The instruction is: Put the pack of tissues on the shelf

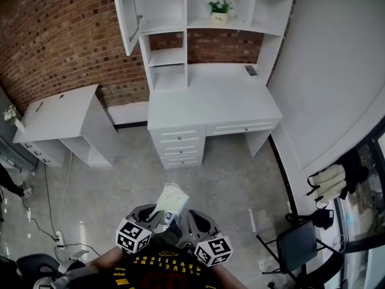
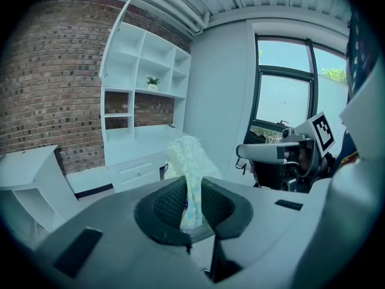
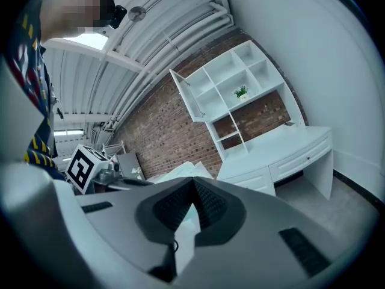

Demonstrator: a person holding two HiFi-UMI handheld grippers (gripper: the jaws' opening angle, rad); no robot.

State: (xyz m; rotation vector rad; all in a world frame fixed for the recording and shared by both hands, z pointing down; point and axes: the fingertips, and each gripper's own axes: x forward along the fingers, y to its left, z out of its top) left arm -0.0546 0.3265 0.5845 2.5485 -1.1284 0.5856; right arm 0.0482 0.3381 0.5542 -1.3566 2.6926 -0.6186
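Observation:
The pack of tissues, pale with a faint green print, sticks up and forward out of my left gripper, which is shut on its lower end. In the left gripper view the pack stands pinched between the dark pads. My right gripper hangs close beside it on the right, its jaws shut with nothing between them; the pack shows just behind its tips. The white shelf unit stands ahead over a desk, across a stretch of floor. Also in view are the shelf unit and the shelf unit.
A small potted plant sits in an upper shelf compartment, and a cabinet door hangs open at the shelf's left. A dark small object lies on the desk. A white side cabinet stands left, a black chair right.

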